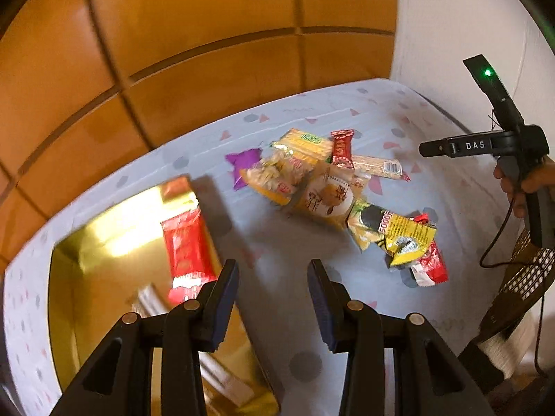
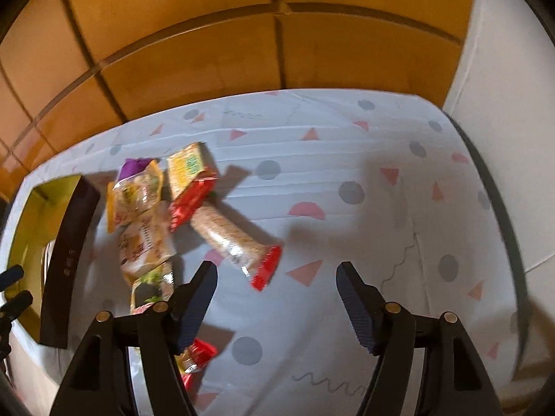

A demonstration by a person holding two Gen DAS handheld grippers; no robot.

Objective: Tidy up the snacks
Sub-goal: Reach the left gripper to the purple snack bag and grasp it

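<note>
Snack pile on tablecloth beyond left hand-held gripper, both hand-held grippers' jaws apart, empty.

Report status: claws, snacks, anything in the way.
Left claw open, empty, above the gold box rim. Right claw open, empty, over the tablecloth. One red packet in the box; snack pile loose on the cloth. Nothing in the way.

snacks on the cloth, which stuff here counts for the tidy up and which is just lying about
Belongs to the job:
- gold box with a red packet inside
- snack pile on the patterned cloth
- long cereal bar, lying loose
- left gripper and right gripper, both open and empty

Just lying about:
- wooden panel wall
- black cable
- dark mesh object
</note>
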